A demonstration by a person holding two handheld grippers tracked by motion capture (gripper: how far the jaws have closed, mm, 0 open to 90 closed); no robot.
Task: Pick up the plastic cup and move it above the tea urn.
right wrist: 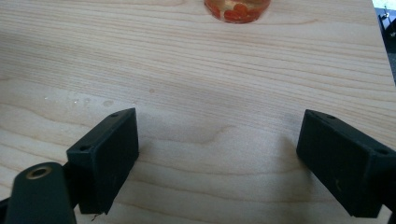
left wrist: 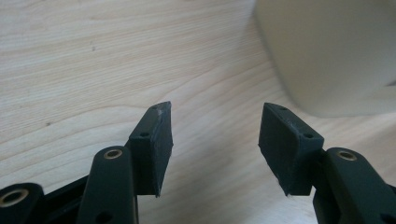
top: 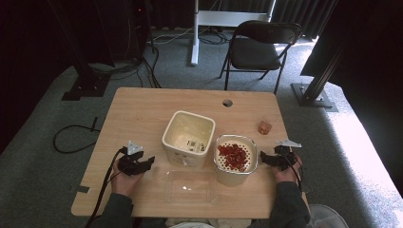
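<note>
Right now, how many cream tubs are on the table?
2. The empty tub stands near the table's middle; the tub with the perforated insert of red pieces stands just right of it, close beside it. No others are visible.

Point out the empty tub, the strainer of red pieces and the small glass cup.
empty tub [top: 188, 137], high view, on its bare inner floor.
strainer [top: 252, 147], high view, on its white perforated wall right of the red pieces.
small glass cup [top: 264, 127], high view, on the cup's middle.
</note>
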